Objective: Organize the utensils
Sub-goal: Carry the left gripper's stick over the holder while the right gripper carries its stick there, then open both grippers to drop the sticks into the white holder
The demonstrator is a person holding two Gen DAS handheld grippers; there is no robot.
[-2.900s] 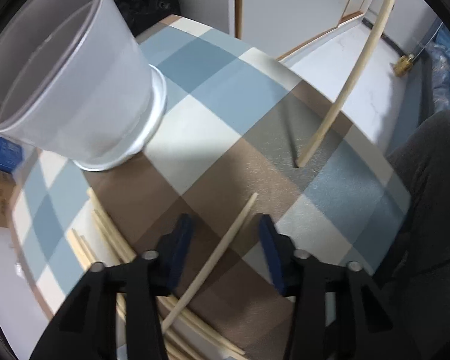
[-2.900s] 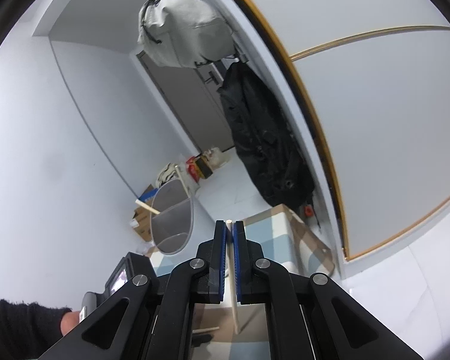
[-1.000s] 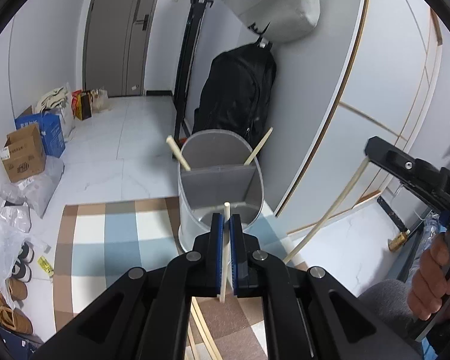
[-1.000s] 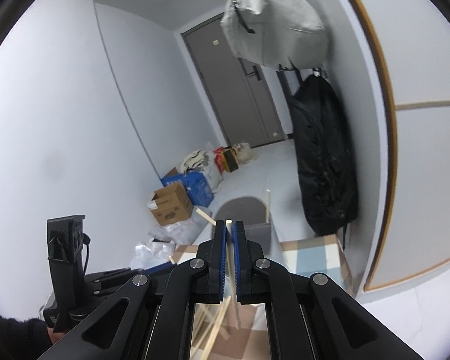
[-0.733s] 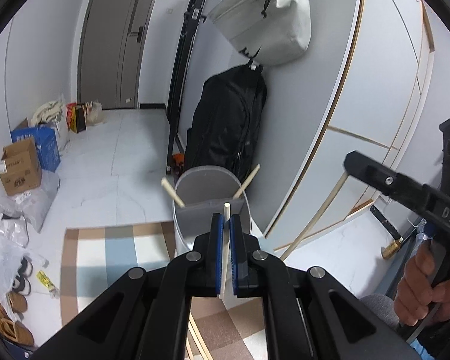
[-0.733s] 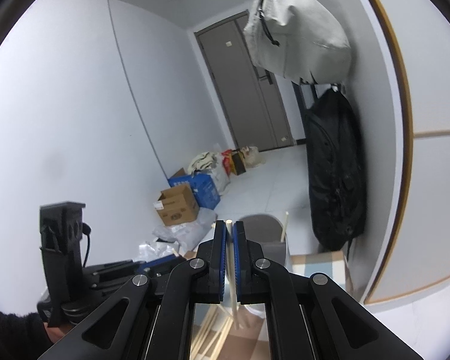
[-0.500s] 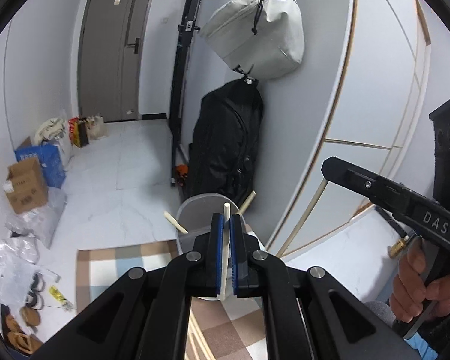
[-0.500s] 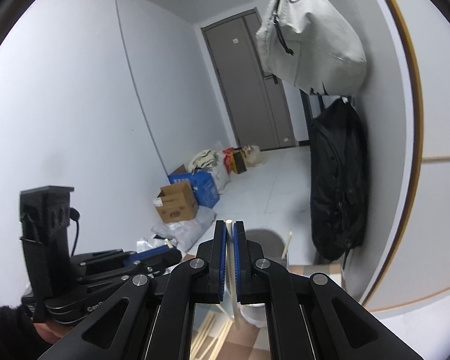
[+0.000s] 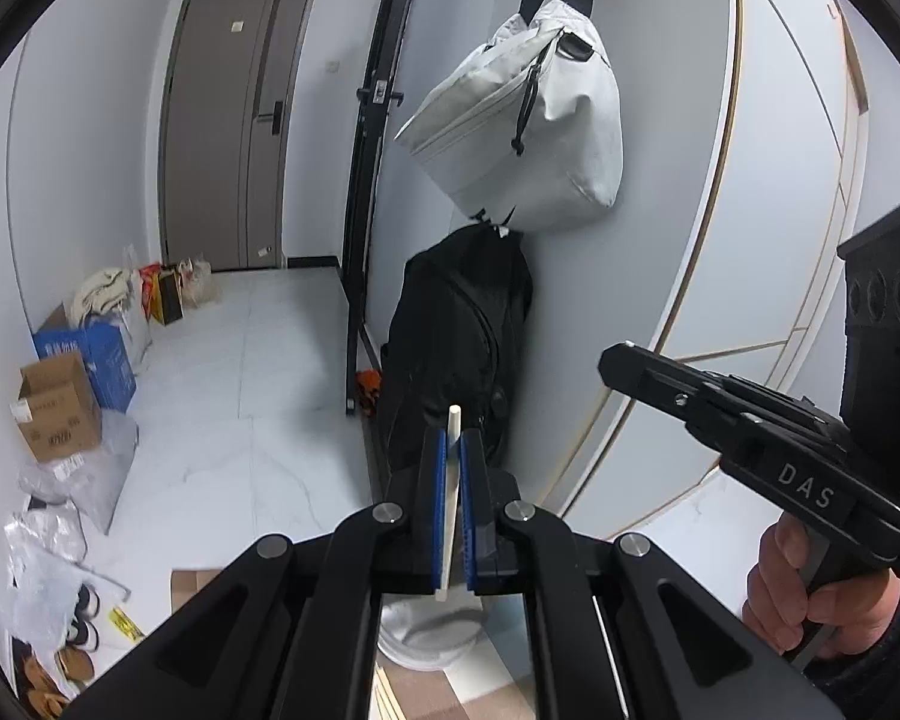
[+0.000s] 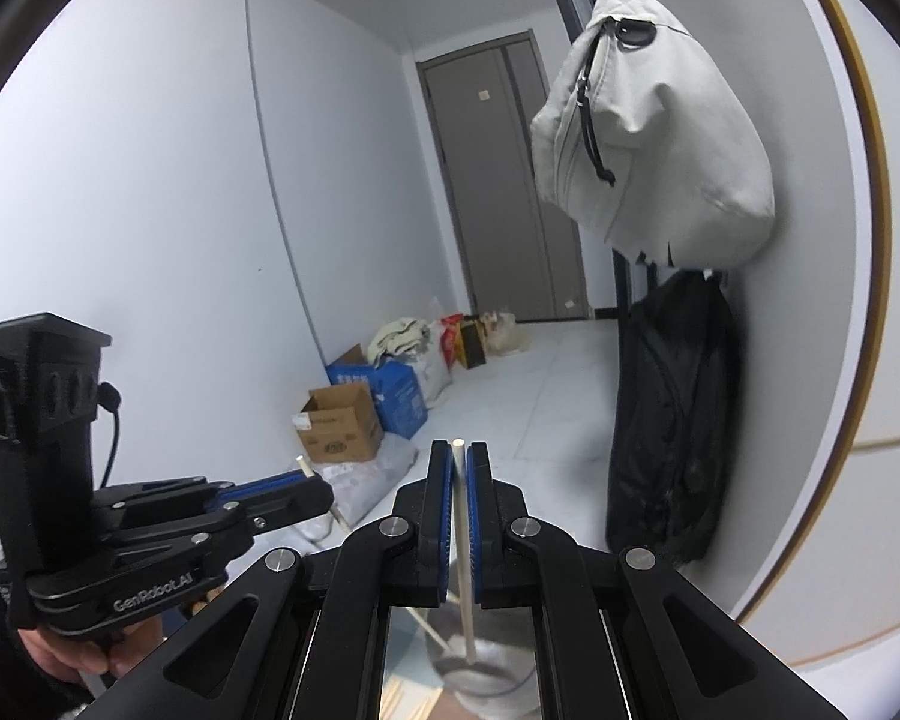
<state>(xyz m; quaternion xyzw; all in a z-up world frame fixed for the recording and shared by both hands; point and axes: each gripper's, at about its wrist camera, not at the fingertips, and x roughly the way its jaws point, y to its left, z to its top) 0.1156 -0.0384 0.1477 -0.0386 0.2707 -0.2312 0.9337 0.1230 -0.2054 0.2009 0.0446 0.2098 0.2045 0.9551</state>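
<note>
In the left wrist view, cardboard boxes and plastic bags sit along the far left of the white tiled floor. The left tongs are closed on a pale wooden chopstick, which stands nearly upright between the blue pads, its top end poking just above the fingertips. Directly below the tongs, the grey plastic utensil holder stands on the checked table, and loose wooden chopsticks lie on the table just beside its base. A black backpack leans against the wall behind, with a light grey bag hanging above it. At the right edge, a hand grips the handle of the other black tool.

In the right wrist view, the left tongs appear at the left, held in a hand low in the corner. In the centre, the right tongs are clamped on a second pale wooden chopstick, whose lower end reaches down into the holder's opening, beside another stick leaning inside it.
</note>
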